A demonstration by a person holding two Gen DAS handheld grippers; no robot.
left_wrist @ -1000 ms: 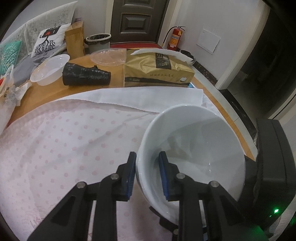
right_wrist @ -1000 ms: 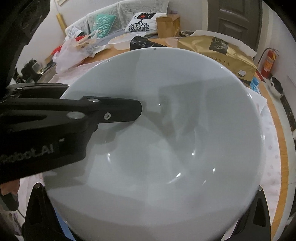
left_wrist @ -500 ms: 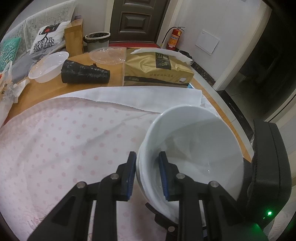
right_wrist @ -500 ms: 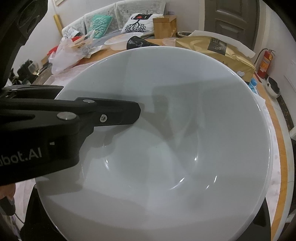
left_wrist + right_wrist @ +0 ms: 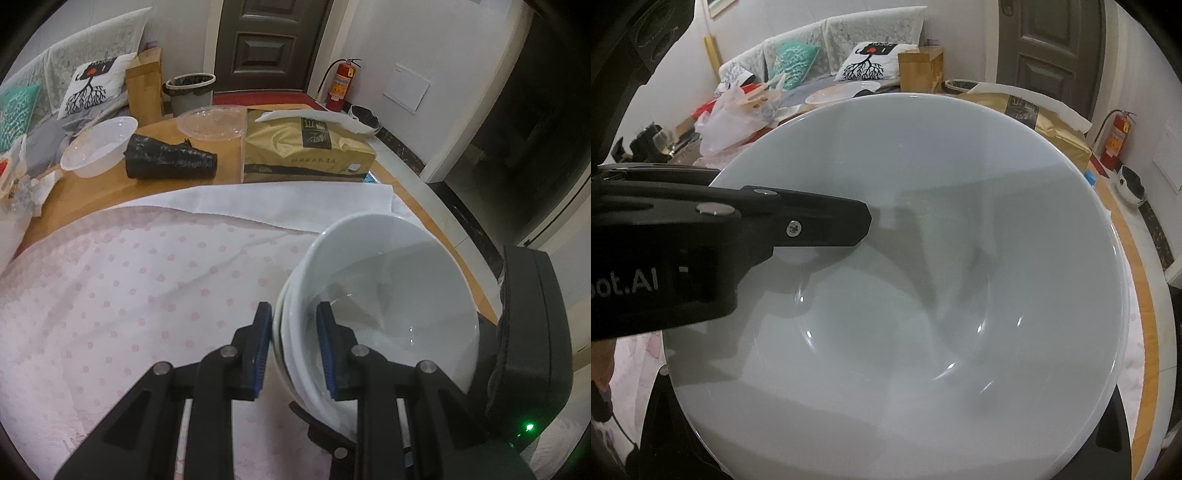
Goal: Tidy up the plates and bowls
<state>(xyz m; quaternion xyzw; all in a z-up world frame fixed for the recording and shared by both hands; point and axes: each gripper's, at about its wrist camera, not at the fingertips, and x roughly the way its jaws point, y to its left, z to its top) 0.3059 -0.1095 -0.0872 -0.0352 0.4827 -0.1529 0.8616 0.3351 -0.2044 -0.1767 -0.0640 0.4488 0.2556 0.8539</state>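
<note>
A stack of white bowls [image 5: 388,295] hangs tilted over the pink dotted cloth [image 5: 110,295]. My left gripper [image 5: 293,310] is shut on the stack's near rim, one blue pad outside and one inside. In the right wrist view the top bowl [image 5: 923,277] fills the frame, and the left gripper's inner finger [image 5: 827,225] reaches in over its rim from the left. The right gripper's black body [image 5: 532,332] sits close against the far right side of the stack. Its fingertips are hidden beneath the bowls, so their state does not show.
At the back of the wooden table stand a gold paper package [image 5: 306,151], a black roll of bags [image 5: 170,158], a clear plastic bowl [image 5: 98,146] and a clear lid [image 5: 210,123]. The table's edge [image 5: 461,258] runs just right of the bowls.
The bowls have shifted slightly and fill a little more of the right wrist view. More stacked rims show beside the left pads. The left grip has stayed the same.
</note>
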